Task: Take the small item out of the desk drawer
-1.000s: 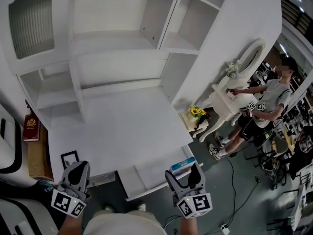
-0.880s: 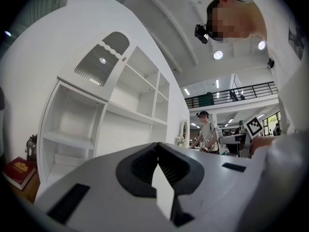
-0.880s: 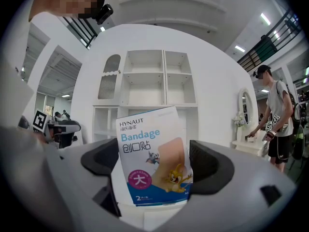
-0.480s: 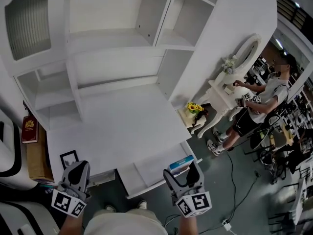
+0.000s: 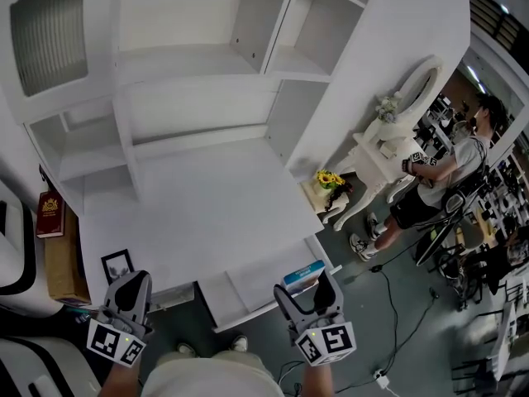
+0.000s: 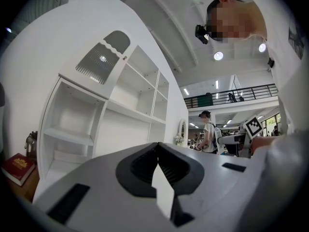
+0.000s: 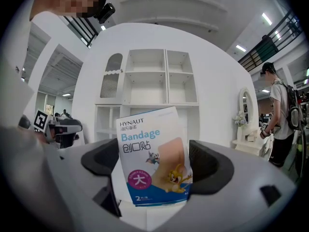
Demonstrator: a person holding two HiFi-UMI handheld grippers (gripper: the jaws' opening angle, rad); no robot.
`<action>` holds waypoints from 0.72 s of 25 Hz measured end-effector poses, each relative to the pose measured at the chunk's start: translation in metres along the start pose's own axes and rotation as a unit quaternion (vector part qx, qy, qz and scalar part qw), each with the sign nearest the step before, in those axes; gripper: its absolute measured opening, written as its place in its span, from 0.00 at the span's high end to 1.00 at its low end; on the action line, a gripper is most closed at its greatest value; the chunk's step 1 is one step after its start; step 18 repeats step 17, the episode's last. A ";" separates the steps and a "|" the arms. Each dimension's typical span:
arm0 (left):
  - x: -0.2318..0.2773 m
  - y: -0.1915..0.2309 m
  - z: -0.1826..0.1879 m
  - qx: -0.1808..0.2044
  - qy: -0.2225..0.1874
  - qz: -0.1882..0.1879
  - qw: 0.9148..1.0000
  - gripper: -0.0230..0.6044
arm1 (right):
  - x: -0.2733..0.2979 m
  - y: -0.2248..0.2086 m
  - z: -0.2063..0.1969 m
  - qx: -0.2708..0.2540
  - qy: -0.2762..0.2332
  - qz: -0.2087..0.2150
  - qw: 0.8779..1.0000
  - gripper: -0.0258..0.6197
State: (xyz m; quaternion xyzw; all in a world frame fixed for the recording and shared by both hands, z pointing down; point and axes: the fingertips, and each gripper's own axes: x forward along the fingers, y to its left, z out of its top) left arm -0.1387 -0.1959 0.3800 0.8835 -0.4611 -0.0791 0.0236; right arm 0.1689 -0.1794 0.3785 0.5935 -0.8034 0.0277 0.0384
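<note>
White drawer (image 5: 252, 284) at the bench (image 5: 207, 213) front edge stands pulled out. Right gripper (image 5: 312, 294) fingers are clamped on the Hynaut bandage box (image 5: 303, 274), held upright at the drawer's right end; can't tell if it has cleared the rim. Left gripper (image 5: 128, 286) fingers are closed on nothing, parked off the bench's front left corner. Step, my read: grasp done, extraction under way. Next: lift straight up, draw back toward the body and keep the squeeze, since the thin carton could twist. Vs half a second ago: box and right gripper nudged slightly left, left gripper unmoved.
</note>
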 end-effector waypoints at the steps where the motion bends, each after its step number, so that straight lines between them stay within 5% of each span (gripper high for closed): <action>1: -0.001 0.000 0.000 0.000 0.000 0.001 1.000 0.94 | 0.000 0.000 0.001 -0.001 -0.001 0.001 1.000 0.24; 18: 0.003 -0.011 -0.002 0.001 0.004 0.002 1.000 0.94 | -0.004 -0.008 0.002 -0.004 -0.001 0.004 1.000 0.24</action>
